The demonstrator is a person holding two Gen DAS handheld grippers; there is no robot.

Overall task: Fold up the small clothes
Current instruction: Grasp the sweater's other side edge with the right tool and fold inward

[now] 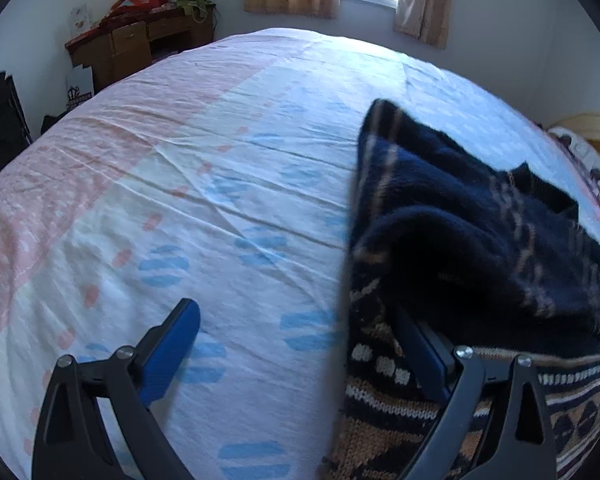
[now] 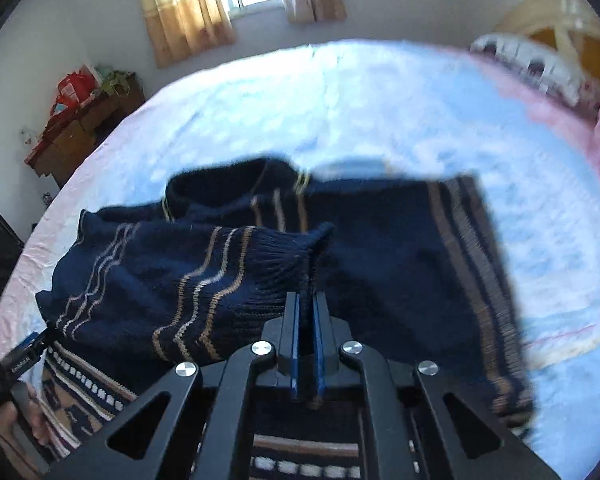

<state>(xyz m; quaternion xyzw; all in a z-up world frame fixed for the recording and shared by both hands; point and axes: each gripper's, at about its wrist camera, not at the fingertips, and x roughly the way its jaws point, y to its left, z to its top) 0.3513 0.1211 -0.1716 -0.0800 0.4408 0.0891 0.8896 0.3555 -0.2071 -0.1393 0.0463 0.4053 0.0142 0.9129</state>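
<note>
Folding a navy knit sweater [image 2: 260, 264] lying mid-frame on the bed sheet [image 1: 220, 200]. Right gripper [image 2: 308, 300] pinched together on the ribbed cuff at lower centre; left gripper [image 1: 296, 340] spread wide, one finger under the patterned hem, lower right. Best carrying the sleeve across taut, low. Wool thick, floppy, tan-striped.

A dark navy knitted sweater [image 2: 380, 248] with thin tan and cream stripes lies spread on the bed, partly folded. One sleeve [image 2: 204, 276] is drawn across the body, its ribbed cuff bunched near the middle. The lower part of the sweater shows a tan, cream and navy patterned band [image 1: 384, 404]. The far striped edge lies flat on the sheet.
</note>
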